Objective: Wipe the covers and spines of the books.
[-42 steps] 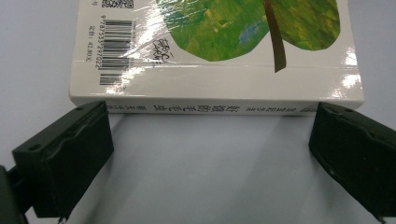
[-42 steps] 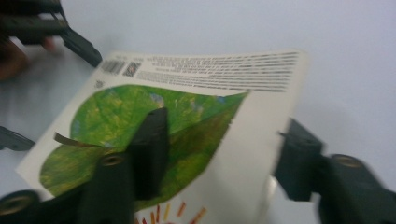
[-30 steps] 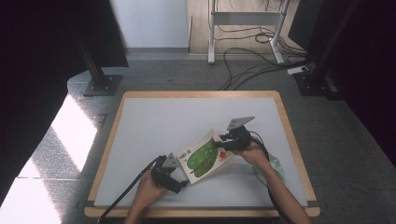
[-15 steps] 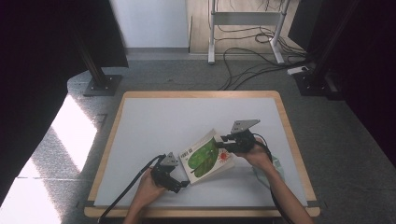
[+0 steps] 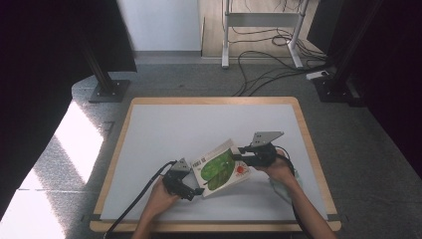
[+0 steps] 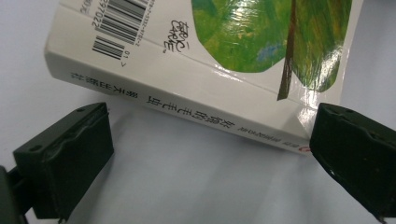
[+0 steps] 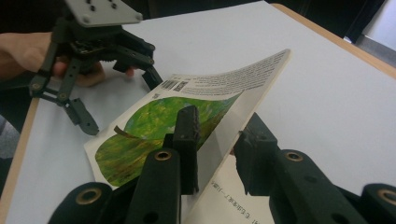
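Left gripper view: book [image 6: 219, 70] w/ barcode, "CARLE" on cover.

Book [image 5: 219, 168]: white cover, big mottled green leaf with brown stem, red spot near corner, black barcode, black lettering on spine. Bench [image 5: 159, 134]: pale grey top, light wood edge. Fingers [image 7: 187, 135] black. Floor [image 5: 378, 149] grey speckled

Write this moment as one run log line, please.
right gripper: closing on lifted book cover | left gripper: open at book spine | table
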Demonstrator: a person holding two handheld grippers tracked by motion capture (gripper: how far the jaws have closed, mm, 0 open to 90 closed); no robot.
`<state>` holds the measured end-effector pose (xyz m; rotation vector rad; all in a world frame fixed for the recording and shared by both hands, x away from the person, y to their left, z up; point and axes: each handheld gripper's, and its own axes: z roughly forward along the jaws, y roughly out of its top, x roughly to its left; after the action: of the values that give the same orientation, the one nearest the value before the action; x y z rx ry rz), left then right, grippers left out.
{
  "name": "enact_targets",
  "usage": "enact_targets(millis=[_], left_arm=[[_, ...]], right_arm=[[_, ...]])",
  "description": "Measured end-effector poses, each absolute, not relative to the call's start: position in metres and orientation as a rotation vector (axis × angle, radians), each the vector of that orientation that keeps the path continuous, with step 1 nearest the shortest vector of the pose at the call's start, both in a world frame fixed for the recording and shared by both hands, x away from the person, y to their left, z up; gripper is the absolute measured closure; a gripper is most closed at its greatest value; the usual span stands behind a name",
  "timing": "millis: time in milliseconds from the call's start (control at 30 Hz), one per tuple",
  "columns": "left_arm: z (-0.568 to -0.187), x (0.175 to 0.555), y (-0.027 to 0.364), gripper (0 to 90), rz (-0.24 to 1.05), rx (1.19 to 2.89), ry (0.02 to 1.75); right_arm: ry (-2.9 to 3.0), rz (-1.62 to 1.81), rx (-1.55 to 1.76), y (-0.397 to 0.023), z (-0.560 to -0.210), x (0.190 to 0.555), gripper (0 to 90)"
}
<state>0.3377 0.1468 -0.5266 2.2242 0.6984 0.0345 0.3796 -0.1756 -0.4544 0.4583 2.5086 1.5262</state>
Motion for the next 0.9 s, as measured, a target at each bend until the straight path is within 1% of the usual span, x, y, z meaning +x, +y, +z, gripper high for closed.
enact_targets(millis=[200,333,500,667,767,900], left_arm=[[-0.526,0.345,0.136,0.0,-0.008,2.194,0.691],[-0.524,0.344,0.133,0.0,0.019,2.195,0.687],[-0.520,0.341,0.130,0.0,0.062,2.212,0.694],[-0.516,0.338,0.127,0.4,0.112,2.221,0.693],[-0.512,0.338,0.129,3.4,0.141,2.210,0.695],[-0.505,0.338,0.133,13.2,0.156,2.168,0.706]], right_arm=[[2.516,1.535,0.464,-0.180,-0.455,0.377,70.9],[2.555,1.549,0.533,-0.184,-0.455,0.379,70.1],[2.601,1.468,0.703,-0.184,-0.455,0.383,64.8],[2.615,1.443,0.804,-0.186,-0.462,0.386,63.8],[2.619,1.435,0.835,-0.188,-0.465,0.387,63.1],[2.622,1.396,0.863,-0.189,-0.468,0.388,60.8]])
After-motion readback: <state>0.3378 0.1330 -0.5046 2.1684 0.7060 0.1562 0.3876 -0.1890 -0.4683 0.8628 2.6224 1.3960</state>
